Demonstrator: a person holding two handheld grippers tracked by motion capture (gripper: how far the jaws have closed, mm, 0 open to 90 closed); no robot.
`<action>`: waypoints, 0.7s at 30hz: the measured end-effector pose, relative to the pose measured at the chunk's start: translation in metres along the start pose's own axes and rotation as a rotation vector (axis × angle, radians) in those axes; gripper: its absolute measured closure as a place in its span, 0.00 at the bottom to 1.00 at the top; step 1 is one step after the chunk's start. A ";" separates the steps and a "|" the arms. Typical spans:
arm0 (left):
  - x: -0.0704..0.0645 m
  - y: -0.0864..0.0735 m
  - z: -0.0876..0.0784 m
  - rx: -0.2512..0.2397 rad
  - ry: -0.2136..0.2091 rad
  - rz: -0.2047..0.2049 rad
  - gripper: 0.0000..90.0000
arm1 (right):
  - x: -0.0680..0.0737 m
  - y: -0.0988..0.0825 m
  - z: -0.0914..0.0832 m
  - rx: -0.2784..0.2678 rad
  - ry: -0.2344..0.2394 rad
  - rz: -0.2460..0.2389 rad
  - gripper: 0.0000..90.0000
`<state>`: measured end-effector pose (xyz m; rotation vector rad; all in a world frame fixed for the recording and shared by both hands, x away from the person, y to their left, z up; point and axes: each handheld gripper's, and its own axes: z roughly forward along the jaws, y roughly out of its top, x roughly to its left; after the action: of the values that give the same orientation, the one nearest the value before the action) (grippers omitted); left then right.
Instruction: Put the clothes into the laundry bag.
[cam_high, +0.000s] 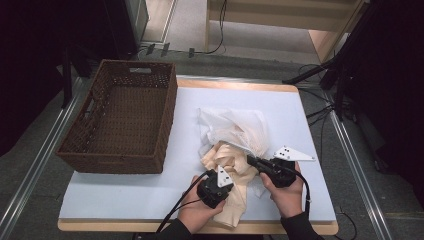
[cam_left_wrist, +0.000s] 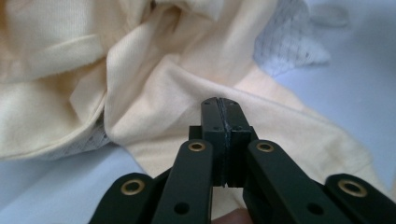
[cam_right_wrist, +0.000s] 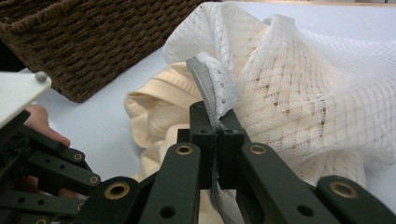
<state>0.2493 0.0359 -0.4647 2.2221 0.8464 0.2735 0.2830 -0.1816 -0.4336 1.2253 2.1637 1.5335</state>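
From my remote station I note the left gripper (cam_high: 216, 186) nearest the table's front edge, its jaws pressed together with nothing visible between them, hovering over the cream garment (cam_left_wrist: 196, 84) (the tips sit just above a fold, and I cannot tell whether they touch it). Just beside it, the right gripper (cam_right_wrist: 217, 123) has its jaws clamped on the grey-trimmed edge of the white mesh bag (cam_right_wrist: 299, 88). The cream garment lies partly inside that bag, its lower half spilling out toward the front edge of the pale blue table (cam_high: 125, 195). The bag and garment lie right of centre on the table. Farther back and to the left stands the brown wicker basket (cam_high: 122, 117), apart from the cloth.
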 end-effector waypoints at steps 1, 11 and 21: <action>0.001 0.004 -0.003 -0.023 0.009 -0.005 1.00 | 0.000 0.000 -0.001 -0.004 0.002 -0.003 0.98; 0.017 0.029 -0.021 -0.088 -0.056 -0.091 0.92 | 0.000 0.004 -0.007 -0.025 0.004 -0.003 0.98; -0.015 -0.002 0.003 0.063 0.043 0.086 0.91 | 0.001 0.003 -0.004 -0.014 0.007 -0.004 0.98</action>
<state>0.2384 0.0251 -0.4672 2.3219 0.7934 0.3405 0.2810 -0.1832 -0.4287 1.2122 2.1544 1.5511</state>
